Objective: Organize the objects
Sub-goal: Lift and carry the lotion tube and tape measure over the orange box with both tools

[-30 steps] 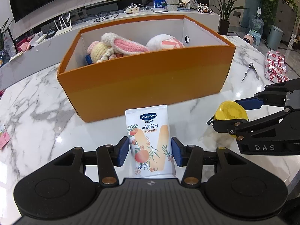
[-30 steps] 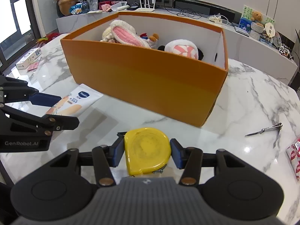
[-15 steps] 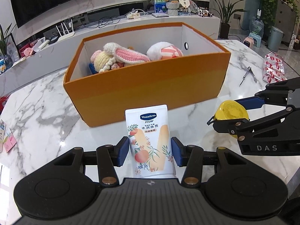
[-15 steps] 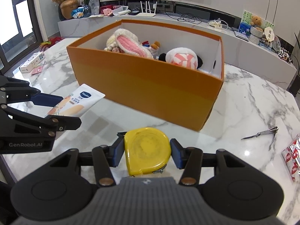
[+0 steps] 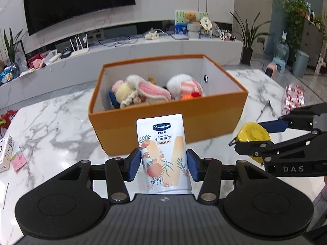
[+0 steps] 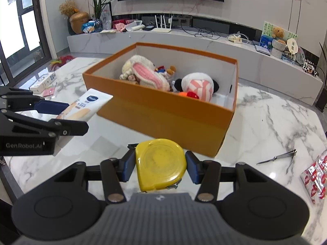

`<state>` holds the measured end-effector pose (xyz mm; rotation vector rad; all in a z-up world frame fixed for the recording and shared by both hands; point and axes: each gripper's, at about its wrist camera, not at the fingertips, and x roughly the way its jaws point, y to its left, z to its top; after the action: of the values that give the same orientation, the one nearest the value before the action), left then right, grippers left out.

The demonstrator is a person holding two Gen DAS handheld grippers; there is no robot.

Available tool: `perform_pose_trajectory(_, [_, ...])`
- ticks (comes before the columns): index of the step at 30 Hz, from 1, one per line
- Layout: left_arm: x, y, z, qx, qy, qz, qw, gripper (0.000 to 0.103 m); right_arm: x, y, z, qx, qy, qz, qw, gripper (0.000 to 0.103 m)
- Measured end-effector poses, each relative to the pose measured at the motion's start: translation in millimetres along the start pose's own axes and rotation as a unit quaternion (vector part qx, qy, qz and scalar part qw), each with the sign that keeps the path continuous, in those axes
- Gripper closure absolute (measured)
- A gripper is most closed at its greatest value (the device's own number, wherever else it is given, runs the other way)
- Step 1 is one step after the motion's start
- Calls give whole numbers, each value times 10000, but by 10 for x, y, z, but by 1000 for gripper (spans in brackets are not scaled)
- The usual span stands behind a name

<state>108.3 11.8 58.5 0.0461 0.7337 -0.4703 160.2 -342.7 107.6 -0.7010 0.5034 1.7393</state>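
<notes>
My left gripper [image 5: 163,164] is shut on a white Vaseline hand-cream tube [image 5: 162,151] with a peach print, held above the marble table. My right gripper [image 6: 160,166] is shut on a yellow tape measure [image 6: 161,163], also lifted off the table. Ahead of both stands an open orange box [image 5: 167,118] holding crocheted soft toys [image 5: 143,91]. In the left wrist view the right gripper [image 5: 255,137] with the tape measure [image 5: 254,133] hangs at the right. The right wrist view has the left gripper [image 6: 67,113] and its tube [image 6: 87,106] at the left, near the orange box [image 6: 163,114].
Nail clippers [image 6: 280,158] and a red-and-white packet [image 6: 315,175] lie on the table to the right. A small white carton [image 5: 5,153] and pink card [image 5: 18,160] sit at the left edge. A long low shelf with clutter runs behind the table.
Both grippers have risen with their objects; the box now sits lower and farther in each view, and its inside shows more. Neither grip has altered.
</notes>
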Motion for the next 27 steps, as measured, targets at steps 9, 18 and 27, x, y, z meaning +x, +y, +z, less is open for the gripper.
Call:
perform_pose_trajectory(9, [2, 59, 100, -127, -163, 80, 9998, 47, -117, -36, 139, 144, -268, 45, 9995, 49])
perform_pose_trajectory(18, [93, 59, 486, -300, -547, 204, 9978, 47, -115, -218, 501, 657, -761, -36, 9949, 49])
perform_pose_trajectory(27, [551, 191, 911, -745, -850, 184, 9934, 47, 248, -414, 859, 1228, -1016, 69, 9872, 49])
